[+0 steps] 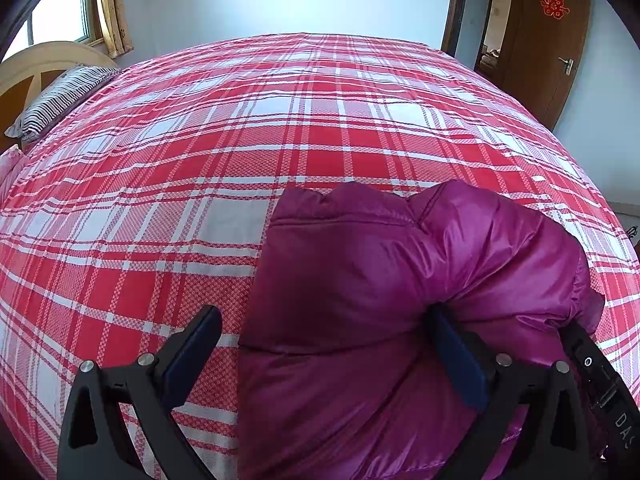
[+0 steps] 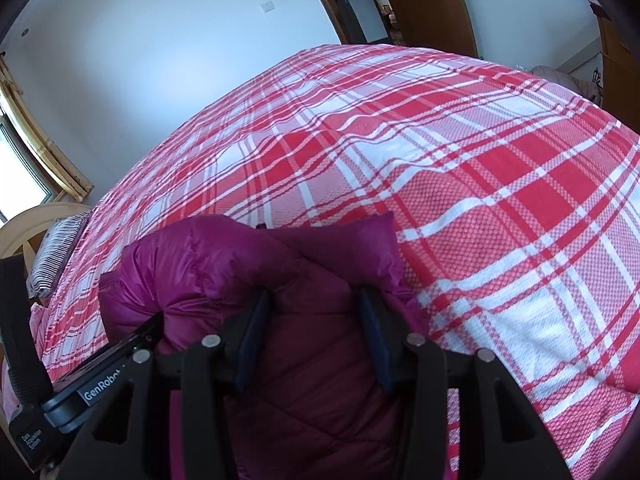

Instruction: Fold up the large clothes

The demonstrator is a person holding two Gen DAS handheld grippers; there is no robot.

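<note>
A magenta padded jacket (image 1: 360, 288) lies bunched on the bed's red and white plaid cover (image 1: 200, 152). My left gripper (image 1: 324, 320) hovers over the jacket's left part with its jaws wide apart; its right finger (image 1: 460, 356) presses into a puffy fold. In the right wrist view the jacket (image 2: 248, 264) fills the near middle. My right gripper (image 2: 314, 300) stands with a gap between its fingers, a flat part of the jacket between them, not clamped. The left gripper's body (image 2: 100, 376) shows at the left.
A striped pillow (image 1: 60, 100) lies by the wooden headboard (image 1: 28, 68) at the far left. A window with a curtain (image 1: 112, 8) is behind it. A brown door (image 1: 548, 40) stands open at the far right. The plaid cover (image 2: 480, 160) spreads beyond the jacket.
</note>
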